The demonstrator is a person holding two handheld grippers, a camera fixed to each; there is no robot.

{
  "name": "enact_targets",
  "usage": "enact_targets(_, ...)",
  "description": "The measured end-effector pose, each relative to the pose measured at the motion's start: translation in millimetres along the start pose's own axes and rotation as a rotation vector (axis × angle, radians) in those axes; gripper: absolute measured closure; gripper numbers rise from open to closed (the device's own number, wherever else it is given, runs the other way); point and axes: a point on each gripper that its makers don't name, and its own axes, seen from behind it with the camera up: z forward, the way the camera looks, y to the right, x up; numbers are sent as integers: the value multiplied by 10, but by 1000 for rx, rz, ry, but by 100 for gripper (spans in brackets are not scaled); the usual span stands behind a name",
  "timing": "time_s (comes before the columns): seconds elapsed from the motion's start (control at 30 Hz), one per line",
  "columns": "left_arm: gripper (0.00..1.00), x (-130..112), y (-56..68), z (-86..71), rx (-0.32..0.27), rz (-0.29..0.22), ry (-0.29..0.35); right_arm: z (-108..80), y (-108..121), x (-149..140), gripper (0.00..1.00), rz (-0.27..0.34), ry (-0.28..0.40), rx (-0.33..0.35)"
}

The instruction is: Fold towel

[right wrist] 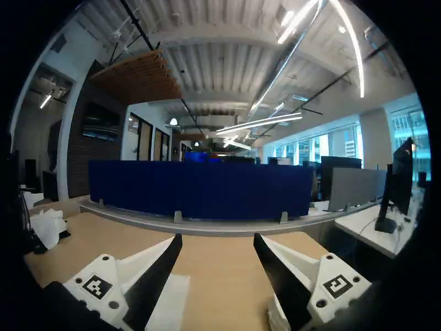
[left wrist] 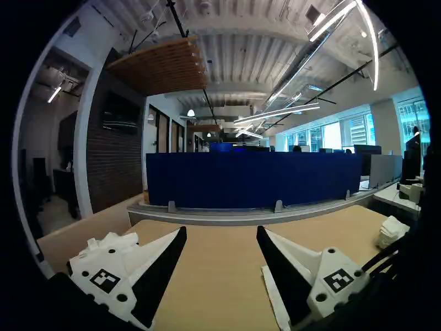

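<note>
Open-plan office: the left hand-held gripper (left wrist: 220,229) hangs over a pale wood-grain worktop (left wrist: 220,276), its black wedge-shaped fingers spread wide and gripping nothing. A flat white towel (left wrist: 274,295) lies on the worktop beside the finger at lower right. The right hand-held gripper (right wrist: 218,236) is equally wide and empty, with white towel edges beside both fingers. A blue partition (left wrist: 248,179) backs the worktop. The left gripper view takes in a folded white stack (left wrist: 392,230); the right gripper view shows a crumpled white cloth (right wrist: 47,226) and a dark monitor (right wrist: 399,176).

The tabletop (left wrist: 220,281) is tan, the partition (left wrist: 248,179) blue, the towel (right wrist: 170,303) white; left gripper (left wrist: 220,231) and right gripper (right wrist: 218,238) are white with black jaws.
</note>
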Motion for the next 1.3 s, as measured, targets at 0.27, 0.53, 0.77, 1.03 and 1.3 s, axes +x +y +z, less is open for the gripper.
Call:
enact_targets(0.27,6,334,73,-50,-11,4,-2,-42,17,380,0,-9,16,-4)
enact_targets(0.53,6,343,230,-68,-79,39,-40,-59,-107,326,0,-51,-48,76)
enact_targets(0.77,6,225,483,-110,-209,95,-113,-90,-402,165,0,-111,-128,228)
enact_targets(1.03,6,126,795,-171,-345,142,-170,-185,-779,-101,0,-178,-243,412)
enact_targets(1.3,6,-8,960,-185,-404,156,-209,-187,-880,-277,0,-211,-292,476)
